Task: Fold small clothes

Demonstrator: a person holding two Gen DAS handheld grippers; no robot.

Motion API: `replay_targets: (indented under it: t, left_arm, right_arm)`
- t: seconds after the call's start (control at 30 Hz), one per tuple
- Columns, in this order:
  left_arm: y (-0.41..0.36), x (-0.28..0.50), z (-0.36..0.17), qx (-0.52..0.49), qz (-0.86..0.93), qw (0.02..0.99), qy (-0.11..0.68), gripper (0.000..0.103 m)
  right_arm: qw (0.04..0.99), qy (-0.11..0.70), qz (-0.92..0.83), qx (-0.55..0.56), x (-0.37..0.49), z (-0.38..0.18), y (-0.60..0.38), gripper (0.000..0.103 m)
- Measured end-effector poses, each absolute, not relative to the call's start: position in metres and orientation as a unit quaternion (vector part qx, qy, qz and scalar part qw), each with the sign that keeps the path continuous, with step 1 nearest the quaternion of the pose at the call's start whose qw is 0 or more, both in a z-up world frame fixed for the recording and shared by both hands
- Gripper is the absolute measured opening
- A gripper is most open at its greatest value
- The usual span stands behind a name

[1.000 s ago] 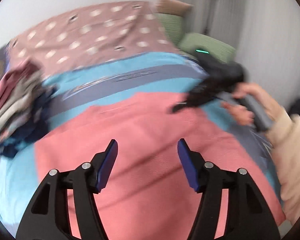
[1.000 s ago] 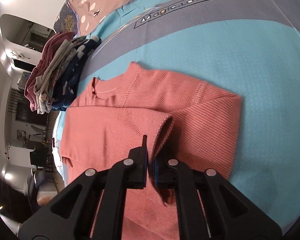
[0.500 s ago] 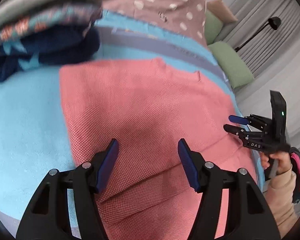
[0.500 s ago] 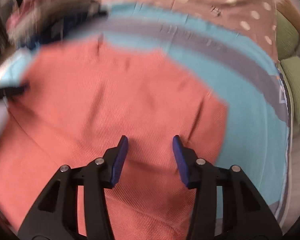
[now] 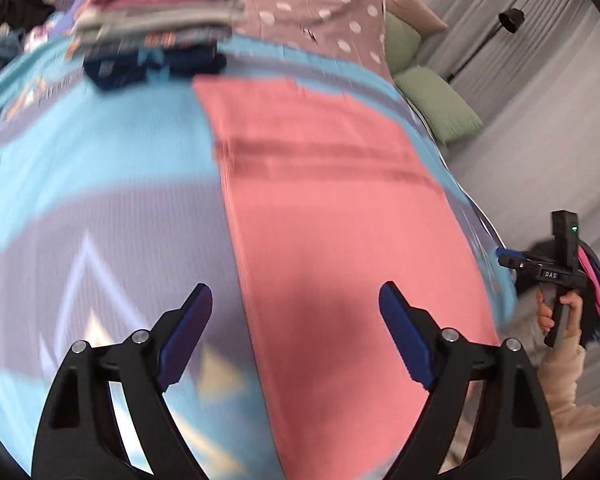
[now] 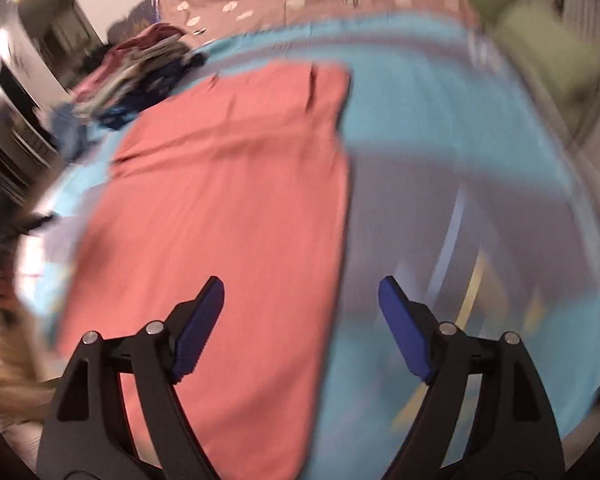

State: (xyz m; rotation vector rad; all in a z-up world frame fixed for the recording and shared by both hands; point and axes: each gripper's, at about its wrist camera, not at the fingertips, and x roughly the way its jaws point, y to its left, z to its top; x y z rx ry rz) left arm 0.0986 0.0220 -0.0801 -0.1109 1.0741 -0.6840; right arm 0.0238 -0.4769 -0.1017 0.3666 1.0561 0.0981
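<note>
A salmon-pink knit top (image 5: 332, 208) lies flat on the bed as a long rectangle, its sleeves folded in; it also shows in the right wrist view (image 6: 228, 200). My left gripper (image 5: 296, 320) is open and empty, above the near left edge of the top. My right gripper (image 6: 300, 312) is open and empty, above the near right edge. In the left wrist view the right gripper (image 5: 508, 258) shows at the bed's right side, held in a hand. Both views are motion-blurred.
A stack of folded clothes (image 5: 156, 28) sits at the far left of the bed and also shows in the right wrist view (image 6: 136, 72). The bedspread (image 5: 80, 168) is blue and grey. Green pillows (image 5: 436, 108) lie at the far right. A floor lamp (image 5: 508, 20) stands beyond.
My right gripper let go of the sleeve it was shut on and opened. Both grippers pulled back toward the near end of the top, each over one side edge, jaws wider.
</note>
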Motion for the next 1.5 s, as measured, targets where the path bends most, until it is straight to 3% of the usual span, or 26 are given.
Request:
replay_targets:
  t: [0.3, 0.37, 0.47, 0.53, 0.63, 0.93, 1.0, 1.07, 1.17, 1.23, 1.5]
  left_arm:
    - [0.06, 0.025, -0.129, -0.135, -0.323, 0.761, 0.546, 0.086]
    - [0.065, 0.018, -0.136, -0.162, -0.332, 0.749, 0.55, 0.086]
    - [0.07, 0.012, -0.146, -0.187, -0.337, 0.737, 0.556, 0.086]
    - [0.073, 0.01, -0.149, -0.202, -0.342, 0.731, 0.556, 0.087]
    - [0.077, 0.008, -0.153, -0.23, -0.351, 0.718, 0.556, 0.09]
    - [0.081, 0.007, -0.183, -0.354, -0.414, 0.607, 0.579, 0.089]
    - [0.08, 0.009, -0.186, -0.365, -0.408, 0.609, 0.574, 0.08]
    - [0.08, 0.011, -0.187, -0.37, -0.4, 0.616, 0.568, 0.05]
    - [0.072, 0.011, -0.194, -0.369, -0.388, 0.615, 0.579, 0.018]
    - [0.07, 0.011, -0.198, -0.368, -0.381, 0.615, 0.584, 0.005]
    - [0.082, 0.013, -0.172, -0.416, -0.399, 0.626, 0.526, 0.004]
  right_arm:
    - [0.798, 0.5, 0.114, 0.318, -0.059, -0.161, -0.461, 0.081]
    - [0.783, 0.5, 0.146, 0.341, -0.06, -0.166, -0.455, 0.077]
    - [0.799, 0.52, 0.11, 0.282, -0.057, -0.168, -0.44, 0.057]
    - [0.807, 0.521, 0.087, 0.264, -0.056, -0.166, -0.438, 0.033]
    - [0.808, 0.521, 0.072, 0.266, -0.054, -0.168, -0.443, 0.011]
    - [0.807, 0.513, 0.079, 0.28, -0.055, -0.172, -0.446, 0.008]
    - [0.807, 0.512, 0.08, 0.283, -0.063, -0.172, -0.452, 0.008]
    - [0.808, 0.508, 0.083, 0.287, -0.064, -0.172, -0.452, 0.008]
    - [0.809, 0.499, 0.089, 0.299, -0.073, -0.172, -0.461, 0.007]
    - [0.809, 0.493, 0.092, 0.306, -0.075, -0.173, -0.464, 0.007]
    - [0.817, 0.441, 0.13, 0.348, -0.08, -0.152, -0.48, 0.006]
